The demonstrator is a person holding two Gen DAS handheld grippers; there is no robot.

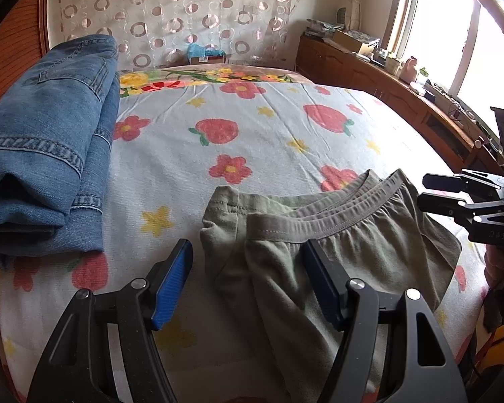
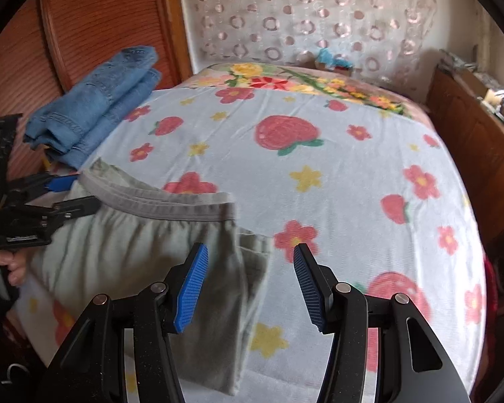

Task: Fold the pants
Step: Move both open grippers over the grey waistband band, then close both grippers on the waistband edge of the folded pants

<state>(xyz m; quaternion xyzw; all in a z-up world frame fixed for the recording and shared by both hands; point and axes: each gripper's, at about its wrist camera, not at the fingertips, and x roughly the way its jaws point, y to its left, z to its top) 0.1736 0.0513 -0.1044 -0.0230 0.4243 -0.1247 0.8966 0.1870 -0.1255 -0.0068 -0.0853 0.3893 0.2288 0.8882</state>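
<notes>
Currently the folded green pants (image 1: 319,245) lie at six o'clock on the floral bedspread (image 1: 252,134). Left gripper (image 1: 245,268) and right gripper (image 2: 250,268) both hover wide, empty. Best pinch matching edges, then fold evenly.

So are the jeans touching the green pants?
Apart. The left wrist view shows a strip of flowered blanket between the jeans and the green pants.
</notes>
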